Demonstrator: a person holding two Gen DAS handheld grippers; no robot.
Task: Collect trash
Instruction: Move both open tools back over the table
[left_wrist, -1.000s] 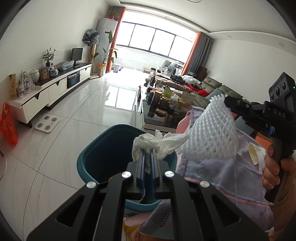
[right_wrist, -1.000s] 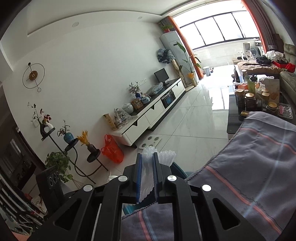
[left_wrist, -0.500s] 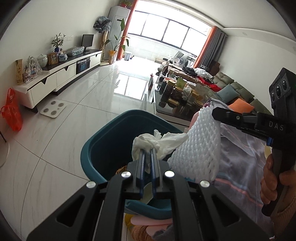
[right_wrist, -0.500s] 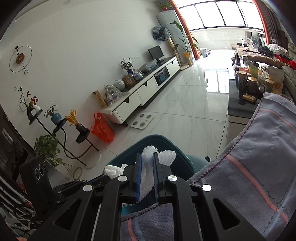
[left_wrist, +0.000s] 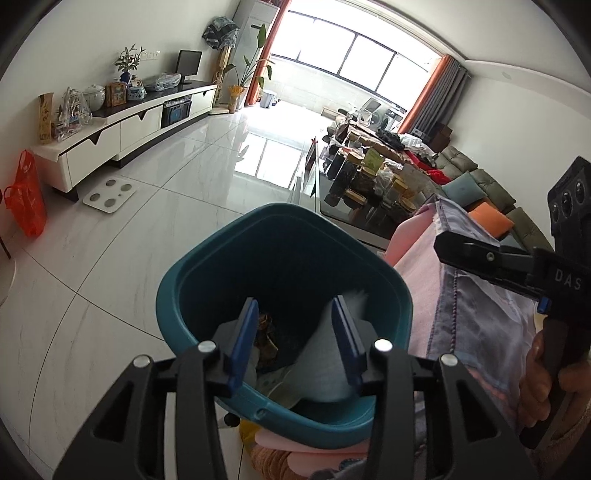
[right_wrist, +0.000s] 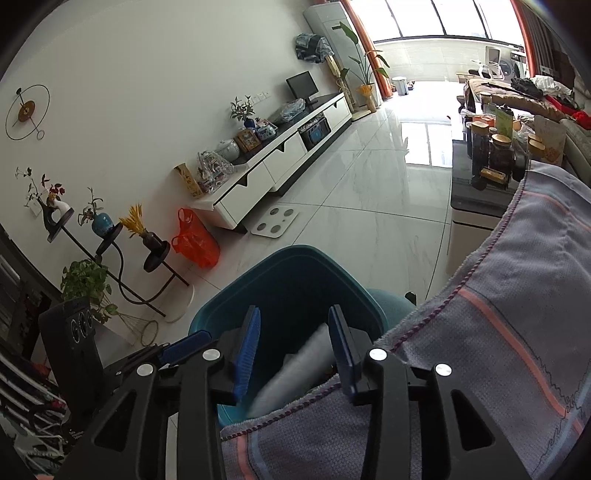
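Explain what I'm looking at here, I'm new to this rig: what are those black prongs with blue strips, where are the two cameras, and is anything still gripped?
No robot arm: a person carries two handheld grippers, each with a fisheye camera looking along its fingers. The left gripper and the right gripper both hang over a teal bin beside a striped cloth. The blue strips are the finger pads. Both jaws have just been opening and stand apart, gripping nothing. White trash lies in the bin below. The left view also shows the person's hand holding the right gripper's handle.
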